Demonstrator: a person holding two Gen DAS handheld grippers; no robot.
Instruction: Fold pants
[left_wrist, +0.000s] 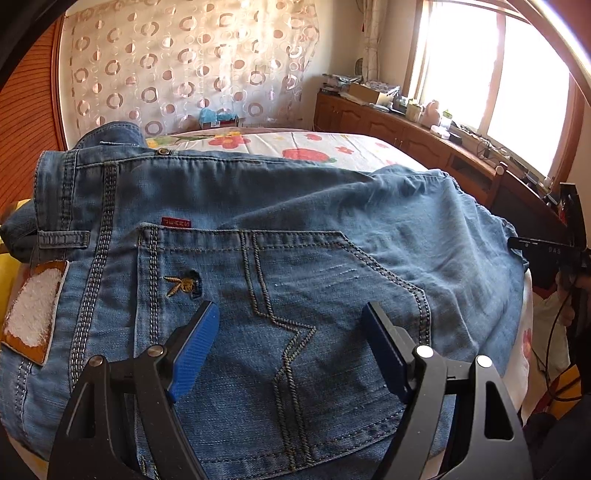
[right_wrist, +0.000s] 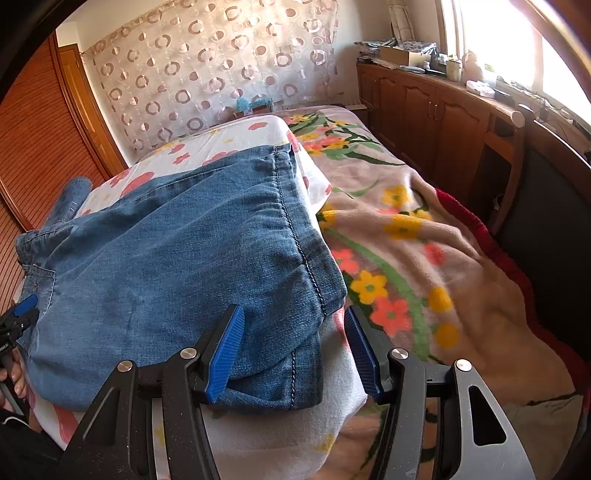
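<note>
The bed (right_wrist: 240, 133), under a flowered blanket (right_wrist: 424, 258), carries the folded jeans (right_wrist: 177, 258). The left gripper (left_wrist: 288, 328) hovers over their back pocket (left_wrist: 295, 295), jaws apart; the right gripper (right_wrist: 295, 332) straddles the hem corner, jaws apart.

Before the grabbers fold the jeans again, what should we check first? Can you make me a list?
1. Left gripper open over the back pocket: ok.
2. Right gripper open at the hem corner: ok.
3. Nothing pinched yet: ok.
4. Jeans lying flat: not ok, wrinkled near the legs.
5. Jeans fully on the white sheet: cannot tell.
</note>
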